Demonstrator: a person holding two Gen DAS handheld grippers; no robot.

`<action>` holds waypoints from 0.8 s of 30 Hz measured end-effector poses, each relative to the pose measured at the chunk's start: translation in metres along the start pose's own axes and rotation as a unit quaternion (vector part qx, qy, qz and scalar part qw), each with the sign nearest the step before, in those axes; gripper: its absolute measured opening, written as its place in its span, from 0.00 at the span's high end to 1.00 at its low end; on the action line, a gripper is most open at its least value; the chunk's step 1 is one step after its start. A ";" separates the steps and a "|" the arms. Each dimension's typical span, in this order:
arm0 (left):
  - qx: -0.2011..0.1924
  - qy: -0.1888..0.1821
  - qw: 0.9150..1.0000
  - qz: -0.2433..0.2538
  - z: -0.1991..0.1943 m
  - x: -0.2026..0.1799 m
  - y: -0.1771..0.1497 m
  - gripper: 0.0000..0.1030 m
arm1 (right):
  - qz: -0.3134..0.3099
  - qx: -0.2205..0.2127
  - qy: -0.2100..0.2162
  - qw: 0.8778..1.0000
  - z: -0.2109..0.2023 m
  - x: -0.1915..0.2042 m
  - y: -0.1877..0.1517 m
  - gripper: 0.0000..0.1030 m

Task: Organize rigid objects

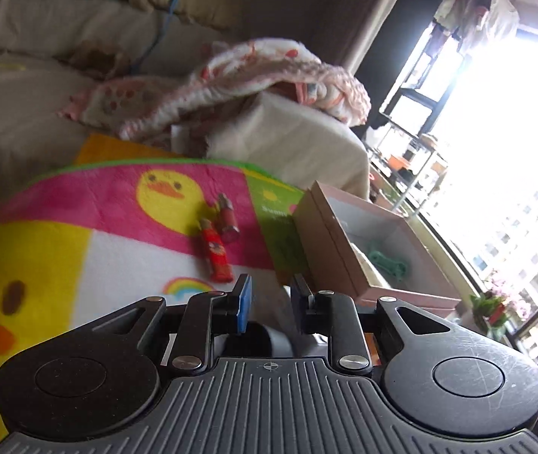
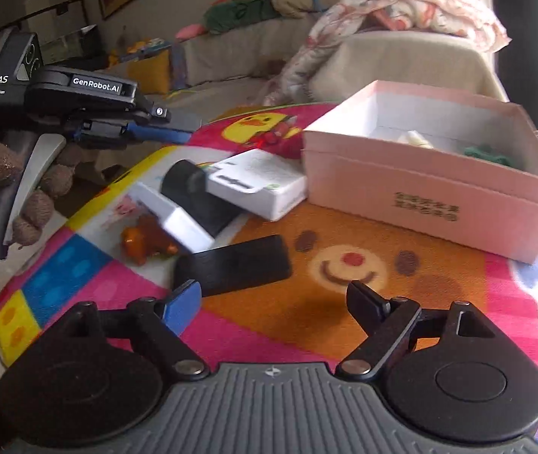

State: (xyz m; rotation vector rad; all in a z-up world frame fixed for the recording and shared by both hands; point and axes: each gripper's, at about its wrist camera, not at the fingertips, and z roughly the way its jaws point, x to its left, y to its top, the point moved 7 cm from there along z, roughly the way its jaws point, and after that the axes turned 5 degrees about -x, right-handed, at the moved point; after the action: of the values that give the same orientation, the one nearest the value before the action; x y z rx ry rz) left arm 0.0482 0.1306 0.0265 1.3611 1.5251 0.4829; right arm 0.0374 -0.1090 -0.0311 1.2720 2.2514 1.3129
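Right wrist view: right gripper spread wide, empty, above the blanket.
Left gripper nearly closed on nothing; phone lies apart from the pink box.

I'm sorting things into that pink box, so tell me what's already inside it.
The pink box holds a green stringy item and a pale whitish object toward its back. Its near wall hides the rest of the floor from the right wrist view, so more may lie there.

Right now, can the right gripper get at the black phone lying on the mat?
Probably yes. The right gripper is open, and the black phone lies flat on the mat just ahead of its fingertips, nothing between them, though lying flat may make gripping awkward.
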 end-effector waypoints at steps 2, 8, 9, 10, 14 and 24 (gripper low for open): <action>-0.003 0.010 1.000 0.022 -0.017 0.003 -0.004 0.76 | -0.024 0.007 0.008 1.000 0.011 0.015 0.003 0.16; 0.038 0.017 0.996 0.084 -0.050 0.006 -0.038 0.76 | -0.120 0.031 -0.004 0.992 0.045 0.040 0.011 0.11; 0.046 0.019 0.994 0.101 -0.053 0.005 -0.045 0.76 | -0.122 0.033 -0.001 0.992 0.048 0.041 0.013 0.11; 0.056 0.021 0.991 0.117 -0.054 0.003 -0.051 0.76 | -0.120 0.034 0.000 0.992 0.048 0.040 0.014 0.11; 0.086 0.010 0.986 0.145 -0.049 -0.008 -0.072 0.76 | -0.118 0.035 -0.010 0.992 0.041 0.034 0.014 0.13; 0.087 -0.029 0.983 0.161 -0.010 -0.050 -0.084 0.65 | -0.050 0.018 -0.121 0.991 -0.024 -0.047 -0.011 0.13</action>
State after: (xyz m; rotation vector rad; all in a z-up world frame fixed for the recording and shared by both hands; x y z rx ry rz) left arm -0.0090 0.0638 -0.0172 1.7578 1.3280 0.5126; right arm 0.0454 -0.1622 -0.0358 1.2377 2.1469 1.0281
